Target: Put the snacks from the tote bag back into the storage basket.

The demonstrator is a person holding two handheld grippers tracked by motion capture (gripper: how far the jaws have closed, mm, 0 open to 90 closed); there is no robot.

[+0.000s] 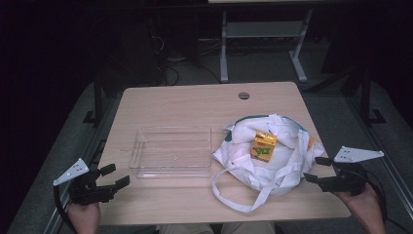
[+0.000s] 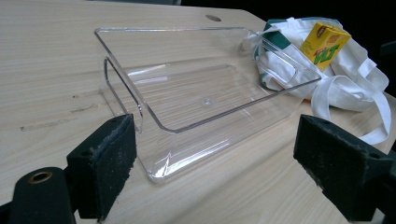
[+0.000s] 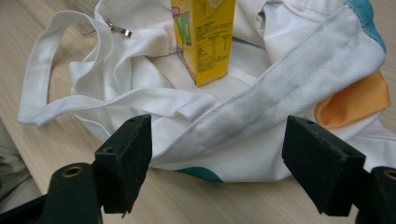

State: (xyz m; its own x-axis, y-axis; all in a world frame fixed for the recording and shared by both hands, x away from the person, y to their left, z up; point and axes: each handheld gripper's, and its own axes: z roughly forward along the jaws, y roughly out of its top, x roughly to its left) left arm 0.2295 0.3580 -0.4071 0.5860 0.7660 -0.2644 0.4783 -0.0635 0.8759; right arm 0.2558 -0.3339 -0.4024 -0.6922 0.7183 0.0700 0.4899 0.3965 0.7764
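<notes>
A white cloth tote bag [image 1: 272, 161] lies crumpled on the right half of the wooden table [image 1: 195, 102], and a yellow drink carton [image 1: 263, 146] stands upright on it. The bag [image 3: 261, 107] and carton [image 3: 205, 37] lie just ahead of my right gripper [image 3: 217, 163], whose jaws stand open with nothing between them. The right gripper [image 1: 317, 169] hovers at the bag's right edge. A clear plastic tray [image 1: 171, 152] sits empty left of the bag. My left gripper [image 1: 114, 175] is open near the table's front left corner, facing the tray [image 2: 201, 98].
A round cable hole [image 1: 244, 95] sits near the table's far edge. Beyond the table, the legs of another desk [image 1: 224, 48] and cables stand on the dark floor. The bag's long handle loop [image 1: 238, 195] trails toward the front edge.
</notes>
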